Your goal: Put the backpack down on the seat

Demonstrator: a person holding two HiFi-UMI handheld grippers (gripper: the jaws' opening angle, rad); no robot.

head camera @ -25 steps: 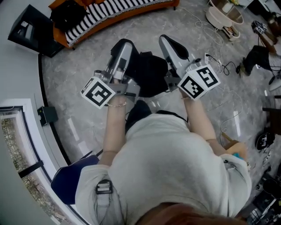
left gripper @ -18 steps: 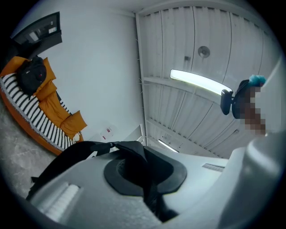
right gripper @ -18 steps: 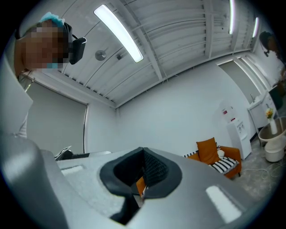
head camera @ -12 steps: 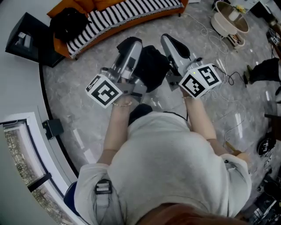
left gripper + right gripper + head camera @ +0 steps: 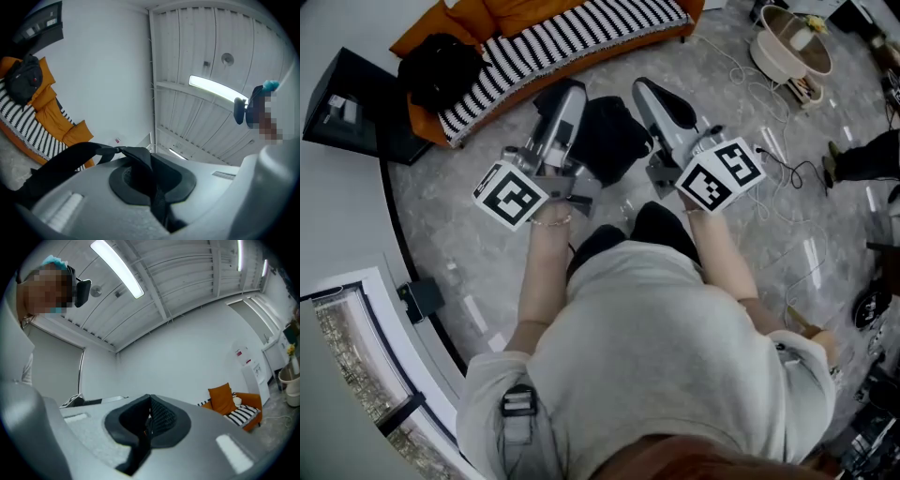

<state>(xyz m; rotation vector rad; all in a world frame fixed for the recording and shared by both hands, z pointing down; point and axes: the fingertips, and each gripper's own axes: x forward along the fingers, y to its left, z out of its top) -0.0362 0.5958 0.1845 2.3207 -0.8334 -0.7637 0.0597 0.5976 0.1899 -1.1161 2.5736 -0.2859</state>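
The head view shows the backpack [image 5: 605,141] hanging over the grey floor [image 5: 469,272] at twelve o'clock. It is carried between the left tongs [image 5: 565,98] and the right tongs [image 5: 654,94], near the striped sofa [image 5: 572,33] but not on it. Only the gripper views show the grip. The left tongs [image 5: 151,180] are clamped together on a black strap [image 5: 70,161], and the right tongs [image 5: 146,420] on black mesh webbing [image 5: 161,416]. A second black bag [image 5: 439,67] lies on the sofa at eleven o'clock. At one o'clock a cream tub [image 5: 757,39] holds items too small to tell.
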